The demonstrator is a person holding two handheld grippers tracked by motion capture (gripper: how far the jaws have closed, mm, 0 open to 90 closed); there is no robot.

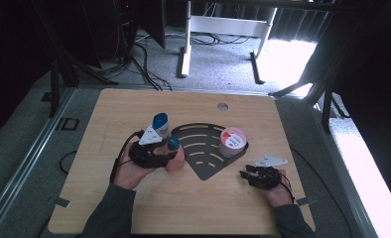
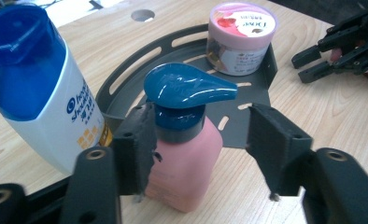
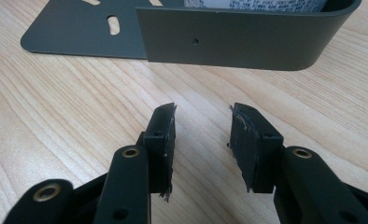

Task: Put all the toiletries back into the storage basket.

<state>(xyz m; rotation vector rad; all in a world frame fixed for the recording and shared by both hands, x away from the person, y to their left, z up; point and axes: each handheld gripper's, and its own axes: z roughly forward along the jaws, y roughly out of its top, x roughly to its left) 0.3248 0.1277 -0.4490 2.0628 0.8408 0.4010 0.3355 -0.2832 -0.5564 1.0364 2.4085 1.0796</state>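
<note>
A pink pump bottle (image 2: 184,154) with a blue pump head stands on the wooden table, just left of a dark fan-shaped tray (image 2: 126,74). My left gripper (image 2: 201,140) is open around it: one pad sits close against the bottle's side and the other stands well clear. In the high view the left gripper (image 1: 169,154) is beside that bottle (image 1: 175,157). My right gripper (image 3: 203,121) is open with nothing between its pads, low over the table in front of the tray's wall (image 3: 229,42). In the high view the right gripper (image 1: 246,173) lies right of the tray (image 1: 203,166).
A white shampoo bottle (image 2: 42,102) with a blue cap stands just behind the pump bottle. A pink-lidded jar (image 1: 232,141) sits in the tray's right corner. The table (image 1: 134,208) has a round hole (image 1: 223,106) near its far edge.
</note>
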